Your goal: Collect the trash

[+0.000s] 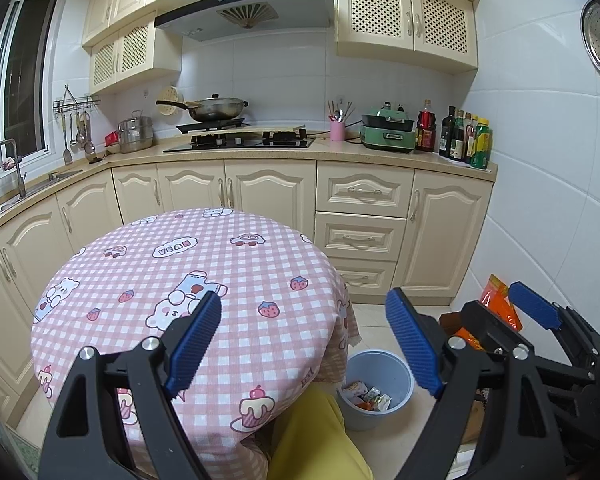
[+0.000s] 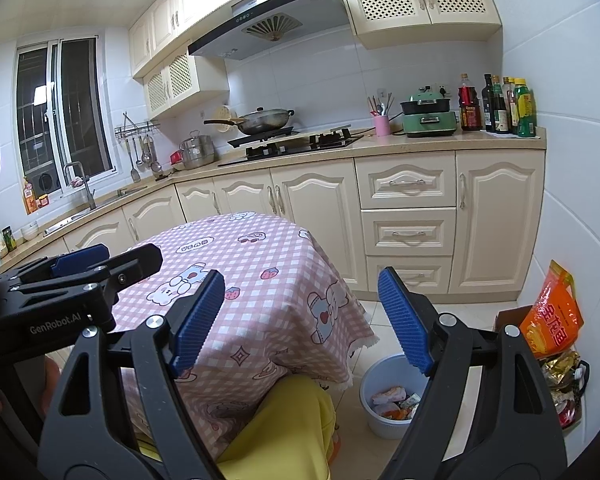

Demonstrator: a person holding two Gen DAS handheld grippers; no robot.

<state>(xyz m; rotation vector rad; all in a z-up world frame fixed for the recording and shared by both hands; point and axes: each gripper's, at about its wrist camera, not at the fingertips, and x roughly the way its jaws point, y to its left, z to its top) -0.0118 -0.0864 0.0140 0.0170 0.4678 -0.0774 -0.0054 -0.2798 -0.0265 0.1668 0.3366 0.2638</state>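
Observation:
A small blue-grey trash bin (image 1: 374, 390) stands on the floor by the round table (image 1: 140, 256) with a pink checked cloth; it holds several wrappers (image 1: 364, 394). The bin also shows in the right wrist view (image 2: 384, 396). My left gripper (image 1: 304, 344) is open and empty, held above the table's near right edge. My right gripper (image 2: 302, 320) is open and empty, above the table's edge and the bin. The right gripper shows at the right of the left view (image 1: 536, 312); the left gripper shows at the left of the right view (image 2: 84, 264).
An orange snack bag (image 2: 550, 316) and a box of wrappers (image 2: 566, 380) sit on the floor at the right wall. Cream kitchen cabinets (image 2: 408, 220) run behind the table, with a stove (image 1: 240, 140), a wok, bottles (image 1: 466, 138). A yellow-clad leg (image 2: 288, 428) is below.

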